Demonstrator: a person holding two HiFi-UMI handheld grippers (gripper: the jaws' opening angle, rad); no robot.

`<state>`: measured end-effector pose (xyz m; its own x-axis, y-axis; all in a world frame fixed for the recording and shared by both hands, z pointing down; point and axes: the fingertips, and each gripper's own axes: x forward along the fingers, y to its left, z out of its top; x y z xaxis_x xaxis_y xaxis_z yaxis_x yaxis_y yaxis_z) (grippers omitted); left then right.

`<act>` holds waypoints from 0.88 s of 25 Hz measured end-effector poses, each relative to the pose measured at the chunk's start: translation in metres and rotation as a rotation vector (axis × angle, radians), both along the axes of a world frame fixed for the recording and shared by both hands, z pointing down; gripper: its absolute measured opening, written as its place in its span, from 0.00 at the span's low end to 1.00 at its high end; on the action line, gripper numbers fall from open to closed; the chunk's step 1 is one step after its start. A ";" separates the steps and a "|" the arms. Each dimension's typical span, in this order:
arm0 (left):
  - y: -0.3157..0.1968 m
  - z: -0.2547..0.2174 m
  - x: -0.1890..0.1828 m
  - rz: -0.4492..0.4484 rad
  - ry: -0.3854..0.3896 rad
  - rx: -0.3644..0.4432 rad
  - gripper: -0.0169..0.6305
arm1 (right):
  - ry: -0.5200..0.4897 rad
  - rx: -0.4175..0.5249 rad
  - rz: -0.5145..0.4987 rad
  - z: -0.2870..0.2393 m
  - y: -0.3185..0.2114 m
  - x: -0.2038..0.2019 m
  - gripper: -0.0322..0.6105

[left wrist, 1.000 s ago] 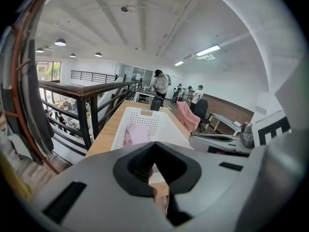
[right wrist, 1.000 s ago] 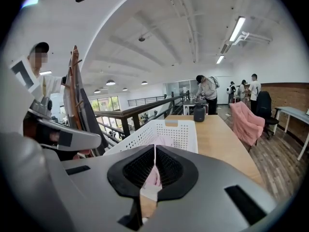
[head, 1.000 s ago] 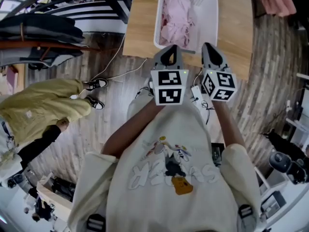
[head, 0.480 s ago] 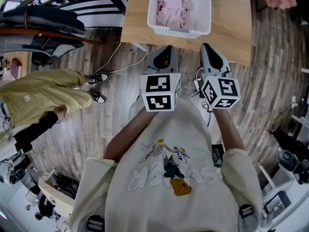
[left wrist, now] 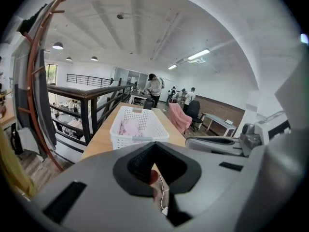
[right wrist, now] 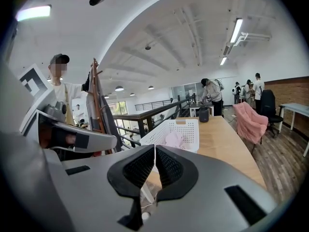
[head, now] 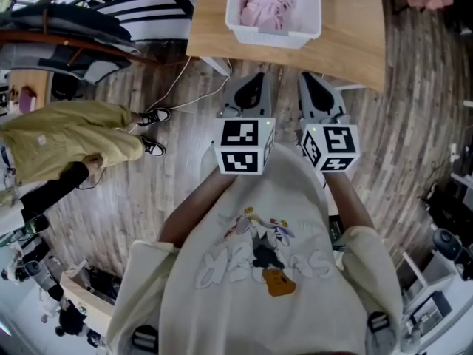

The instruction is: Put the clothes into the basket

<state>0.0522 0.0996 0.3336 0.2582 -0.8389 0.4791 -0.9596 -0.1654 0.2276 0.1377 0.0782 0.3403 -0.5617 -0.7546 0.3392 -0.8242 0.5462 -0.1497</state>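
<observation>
Pink crumpled clothes [head: 270,2] lie heaped inside the white perforated plastic basket [head: 273,38], which stands by the near edge of the light wooden table [head: 355,35]. They look soft, light and limp, so I judge they would sag and trail when lifted; a pinch on a bunched fold near the middle should hold best. On the near side of the table, clear of the basket, the left gripper [head: 250,87] and right gripper [head: 314,86] each have jaws pressed together on nothing.
</observation>
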 end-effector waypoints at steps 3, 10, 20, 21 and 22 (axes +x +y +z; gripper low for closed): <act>0.006 0.004 0.004 0.024 0.004 -0.011 0.03 | 0.013 -0.001 -0.023 -0.003 0.004 -0.007 0.09; 0.007 0.005 0.010 0.030 0.006 -0.030 0.03 | 0.012 -0.014 -0.045 -0.009 0.011 -0.007 0.08; 0.017 0.015 0.009 0.022 0.007 -0.053 0.03 | -0.008 -0.056 -0.043 0.003 0.019 -0.005 0.08; 0.019 0.016 0.009 0.023 0.005 -0.055 0.03 | -0.010 -0.057 -0.047 0.003 0.020 -0.006 0.08; 0.020 0.016 0.009 0.023 0.003 -0.054 0.03 | -0.011 -0.058 -0.050 0.003 0.021 -0.007 0.08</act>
<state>0.0609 0.1195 0.3499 0.2789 -0.8054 0.5231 -0.9550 -0.1750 0.2397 0.1308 0.0994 0.3435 -0.6020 -0.7051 0.3747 -0.7944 0.5766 -0.1912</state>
